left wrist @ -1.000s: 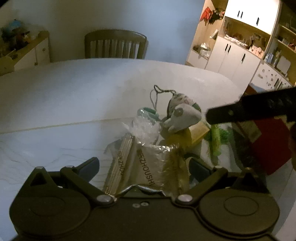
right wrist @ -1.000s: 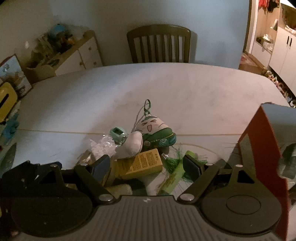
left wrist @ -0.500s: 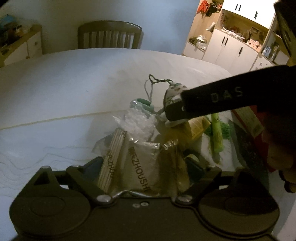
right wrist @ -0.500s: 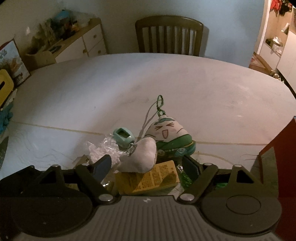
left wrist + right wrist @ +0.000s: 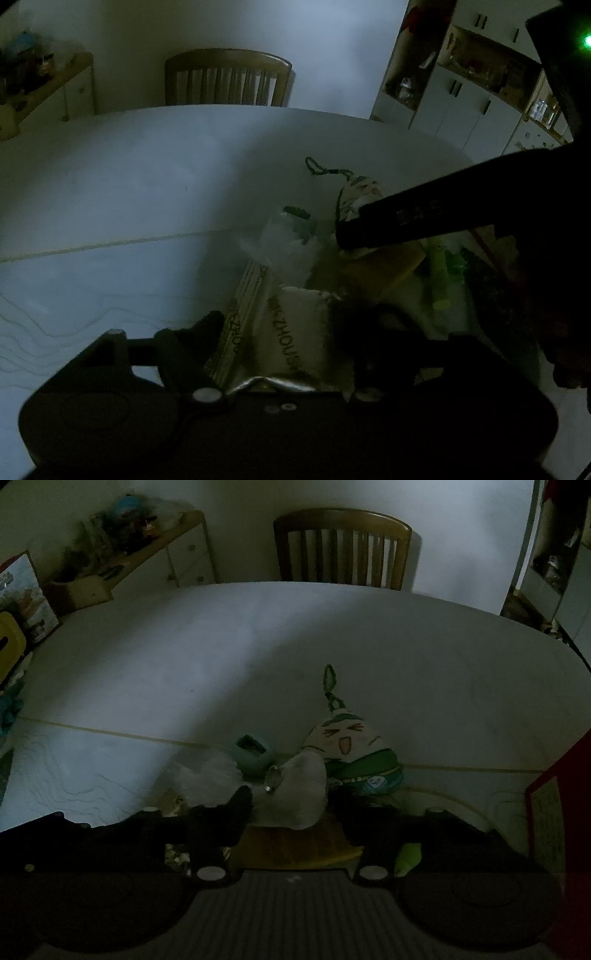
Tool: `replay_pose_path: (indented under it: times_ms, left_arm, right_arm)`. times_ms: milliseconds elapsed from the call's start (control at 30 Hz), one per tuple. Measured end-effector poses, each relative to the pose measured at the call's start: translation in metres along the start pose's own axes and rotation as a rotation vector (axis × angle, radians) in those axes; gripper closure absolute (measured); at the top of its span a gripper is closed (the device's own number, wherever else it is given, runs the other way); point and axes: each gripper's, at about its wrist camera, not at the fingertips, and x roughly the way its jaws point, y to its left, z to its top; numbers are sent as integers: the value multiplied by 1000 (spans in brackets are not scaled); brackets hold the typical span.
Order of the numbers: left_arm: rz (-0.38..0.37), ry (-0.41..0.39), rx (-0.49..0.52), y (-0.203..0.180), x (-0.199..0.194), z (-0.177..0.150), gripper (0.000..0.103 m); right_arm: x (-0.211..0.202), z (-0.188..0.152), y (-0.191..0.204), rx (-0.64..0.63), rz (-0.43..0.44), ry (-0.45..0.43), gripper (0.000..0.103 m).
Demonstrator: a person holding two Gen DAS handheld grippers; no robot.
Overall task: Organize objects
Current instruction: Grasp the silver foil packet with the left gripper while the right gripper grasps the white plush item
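1. Though both views are very dim, we can make out the pile of small objects on the near part of the white tabletop (image 5: 155, 657): a white plush piece (image 5: 295, 794) lies on top of a yellow box (image 5: 295, 843), with a small teal case (image 5: 251, 757) just to its far left and a crinkled clear bag (image 5: 210, 775) beside that.
2. Just to the right of the white plush piece sits a green-and-white plush charm (image 5: 354, 760) with a laughing face, its green cord loop (image 5: 330, 679) trailing toward the far side.
3. Our right hand-held gripper (image 5: 291, 812) is spread wide, its two dark fingers on either side of the white plush piece and the yellow box; we cannot tell whether they touch either one.
4. In the left wrist view, our left hand-held gripper (image 5: 295, 332) is also spread, with a silvery printed packet (image 5: 291, 332) and a bundle of pale sticks (image 5: 240, 306) lying between its fingers; contact is too dark to judge.
5. A green wrapped stick (image 5: 439, 273) lies to the right of the packet, and a red box (image 5: 554, 812) stands at the right edge.
6. A wooden chair (image 5: 341, 548) stands at the far side of the tabletop, with white cabinets (image 5: 480, 110) to the far right.
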Motion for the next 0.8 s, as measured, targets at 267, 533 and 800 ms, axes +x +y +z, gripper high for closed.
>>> replay_pose_path:
  times_ms: [267,533,800]
  left_arm:
    - [-6,2,9,-4,-5,3,49]
    - [-12,5,-14,-5,-21,9,50]
    - [-13,7,-26,-15,-45,18,50]
  right_arm:
    - [-10,-1,2,0,-12,-35,72]
    - [-39,-3,-5,29,29,-72,72]
    - [-80,-9,-16,32,68,-112,72]
